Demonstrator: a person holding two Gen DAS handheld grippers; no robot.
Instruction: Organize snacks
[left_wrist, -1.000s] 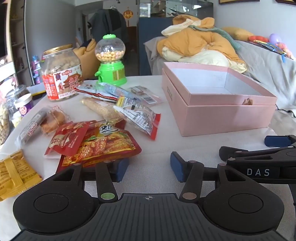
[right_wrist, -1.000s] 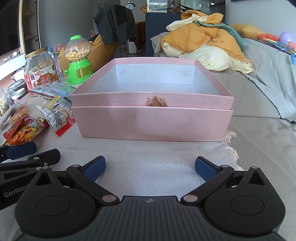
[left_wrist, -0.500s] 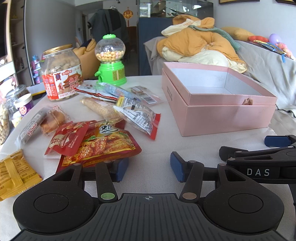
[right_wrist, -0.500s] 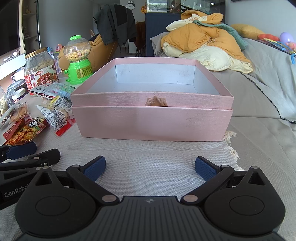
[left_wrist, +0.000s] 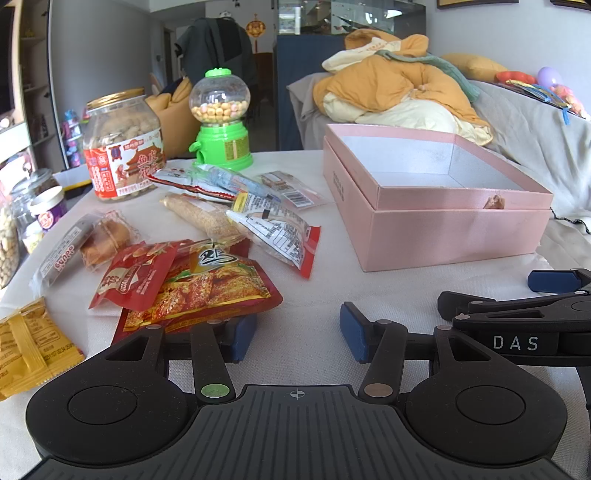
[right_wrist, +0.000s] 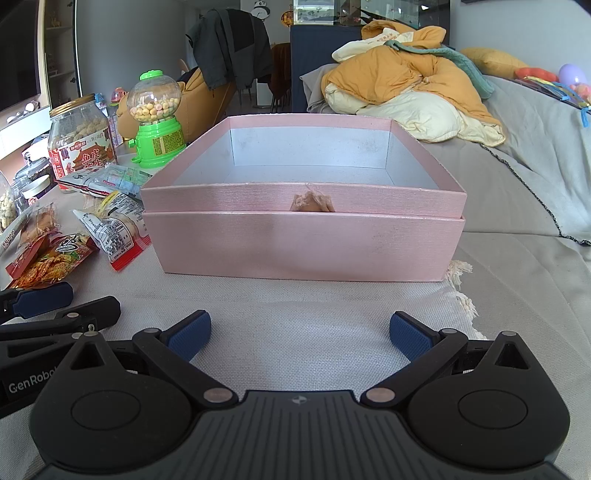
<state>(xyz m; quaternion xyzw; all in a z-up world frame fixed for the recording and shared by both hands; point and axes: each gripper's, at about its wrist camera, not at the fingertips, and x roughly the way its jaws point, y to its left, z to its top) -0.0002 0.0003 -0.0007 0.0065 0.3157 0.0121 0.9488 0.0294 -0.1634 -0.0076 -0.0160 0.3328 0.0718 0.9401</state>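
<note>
An open pink box (left_wrist: 436, 225) (right_wrist: 303, 243) stands empty on the white cloth. Left of it lie several snack packets: a red spicy-strip packet (left_wrist: 207, 291), a small red packet (left_wrist: 129, 277), a white-and-red packet (left_wrist: 277, 232), a cake packet (left_wrist: 85, 243) and a yellow packet (left_wrist: 26, 343). My left gripper (left_wrist: 299, 334) is open and empty, low over the cloth, its left fingertip touching the red packet's near edge. My right gripper (right_wrist: 299, 332) is open and empty, just in front of the box. Each gripper shows at the edge of the other's view.
A peanut jar (left_wrist: 122, 147) and a green candy dispenser (left_wrist: 221, 125) stand at the back left. Smaller jars (left_wrist: 44, 210) sit at the far left edge. A sofa with piled orange and cream bedding (left_wrist: 402, 92) lies behind the box.
</note>
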